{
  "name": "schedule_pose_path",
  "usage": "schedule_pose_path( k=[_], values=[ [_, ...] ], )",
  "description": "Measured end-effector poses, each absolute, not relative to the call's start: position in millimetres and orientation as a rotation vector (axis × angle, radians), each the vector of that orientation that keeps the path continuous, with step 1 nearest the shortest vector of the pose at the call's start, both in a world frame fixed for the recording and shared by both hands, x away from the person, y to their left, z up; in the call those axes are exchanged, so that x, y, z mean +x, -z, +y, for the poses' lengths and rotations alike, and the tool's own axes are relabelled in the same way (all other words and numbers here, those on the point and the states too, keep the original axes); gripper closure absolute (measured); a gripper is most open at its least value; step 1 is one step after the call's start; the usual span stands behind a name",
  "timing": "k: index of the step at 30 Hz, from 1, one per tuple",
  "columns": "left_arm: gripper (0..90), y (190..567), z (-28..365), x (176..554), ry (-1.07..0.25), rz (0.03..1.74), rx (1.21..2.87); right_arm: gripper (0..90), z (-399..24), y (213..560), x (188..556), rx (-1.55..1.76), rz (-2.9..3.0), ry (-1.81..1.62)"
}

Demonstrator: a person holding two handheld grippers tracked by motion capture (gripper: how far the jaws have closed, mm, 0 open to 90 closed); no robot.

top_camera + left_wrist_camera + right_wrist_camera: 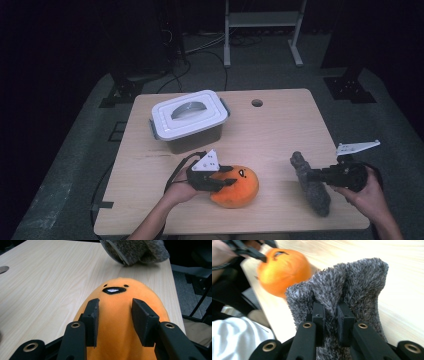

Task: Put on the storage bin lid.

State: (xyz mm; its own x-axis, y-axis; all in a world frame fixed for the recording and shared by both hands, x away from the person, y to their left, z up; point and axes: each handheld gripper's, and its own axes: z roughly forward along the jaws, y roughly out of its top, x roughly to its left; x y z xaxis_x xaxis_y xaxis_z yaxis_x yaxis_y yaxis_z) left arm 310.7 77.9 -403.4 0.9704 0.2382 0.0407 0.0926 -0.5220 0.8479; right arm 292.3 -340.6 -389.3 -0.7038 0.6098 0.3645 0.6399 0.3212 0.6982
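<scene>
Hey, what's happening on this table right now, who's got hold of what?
A person at a wooden table works a handheld gripper in each hand. The left gripper has its jaws around an orange plush toy with a small face, pressing into its sides. The right gripper is pinched shut on a grey furry soft thing near the table's right edge. Farther back on the left stands a grey storage box with its white lid closed; neither gripper is at it.

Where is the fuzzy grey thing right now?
In the high view, the fuzzy grey thing lies near the table's front right edge, right of the orange plush toy, pinched by the right tool.
</scene>
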Motion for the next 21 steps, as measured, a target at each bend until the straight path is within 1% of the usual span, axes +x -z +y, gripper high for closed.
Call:
schedule_pose_path(
  k=[7, 16, 21],
  values=[
    [55.5, 406, 75, 310, -0.161, 0.224, 2.122, 78.5, -346, 400, 296, -1.253, -2.580, 1.262],
    [49.5, 406, 75, 309, -0.142, 0.214, 2.117, 77.6, -324, 427, 302, -1.205, -2.580, 1.176],
    [46.0, 405, 75, 309, -0.131, 0.205, 2.114, 75.4, -315, 437, 304, -1.182, -2.565, 1.151]
  ],
)
